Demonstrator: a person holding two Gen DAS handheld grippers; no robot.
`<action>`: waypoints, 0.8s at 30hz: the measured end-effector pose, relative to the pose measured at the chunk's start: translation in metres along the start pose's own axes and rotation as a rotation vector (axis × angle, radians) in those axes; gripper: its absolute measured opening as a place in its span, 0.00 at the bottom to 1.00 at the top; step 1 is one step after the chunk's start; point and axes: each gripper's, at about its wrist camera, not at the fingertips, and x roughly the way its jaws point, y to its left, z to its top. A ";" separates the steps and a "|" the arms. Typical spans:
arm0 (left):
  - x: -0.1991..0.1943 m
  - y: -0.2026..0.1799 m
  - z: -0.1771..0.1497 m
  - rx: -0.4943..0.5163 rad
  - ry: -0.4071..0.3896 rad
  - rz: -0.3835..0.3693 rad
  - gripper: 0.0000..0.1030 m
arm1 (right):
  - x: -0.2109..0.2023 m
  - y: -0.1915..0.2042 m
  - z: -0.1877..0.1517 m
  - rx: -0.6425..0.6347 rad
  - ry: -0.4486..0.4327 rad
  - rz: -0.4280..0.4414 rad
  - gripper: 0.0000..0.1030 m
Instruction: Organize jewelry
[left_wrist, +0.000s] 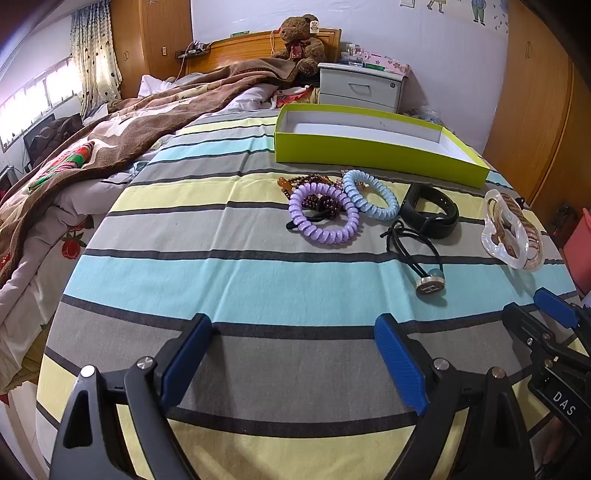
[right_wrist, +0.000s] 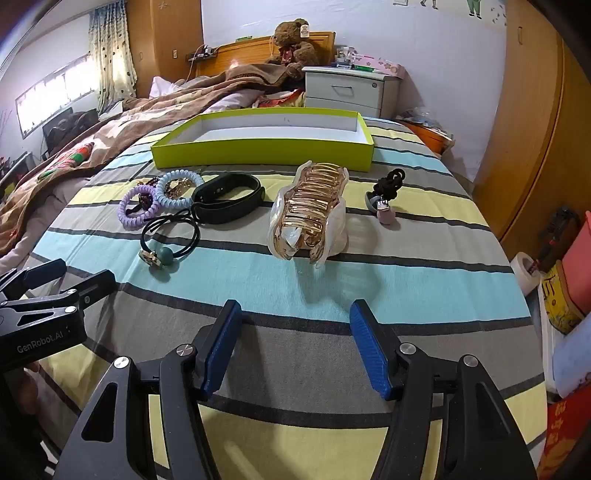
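Note:
A lime-green box (left_wrist: 369, 153) (right_wrist: 258, 153) with a white inside lies open and empty on the striped bedsheet. In front of it lie a purple coil band (left_wrist: 323, 218) (right_wrist: 138, 210), a light blue coil band (left_wrist: 371, 195) (right_wrist: 173, 190), a black wristband (left_wrist: 430, 212) (right_wrist: 229, 201), a black hair tie with a bead (left_wrist: 421, 254) (right_wrist: 170, 240), a gold and clear claw clip (left_wrist: 511, 232) (right_wrist: 310, 214), and a dark braided tie with charms (right_wrist: 386, 195). My left gripper (left_wrist: 293, 332) stands open over bare sheet. My right gripper (right_wrist: 295, 317) is open too, short of the claw clip.
A brown blanket (left_wrist: 110, 140) is heaped on the bed's left side, with a teddy bear (left_wrist: 301, 40) at the headboard. A white nightstand (left_wrist: 360, 86) stands behind the box. Wooden wardrobes (right_wrist: 532, 129) and floor clutter (right_wrist: 565, 295) line the right side.

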 end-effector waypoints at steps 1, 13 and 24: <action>0.000 0.000 0.000 -0.001 0.003 -0.001 0.88 | 0.000 0.000 0.000 0.004 0.001 0.005 0.60; 0.000 0.000 -0.001 -0.010 0.002 0.005 0.90 | 0.000 0.001 0.002 -0.005 -0.005 -0.008 0.60; -0.001 -0.001 -0.003 -0.015 -0.002 0.023 0.90 | 0.001 -0.001 0.000 0.002 -0.005 -0.005 0.60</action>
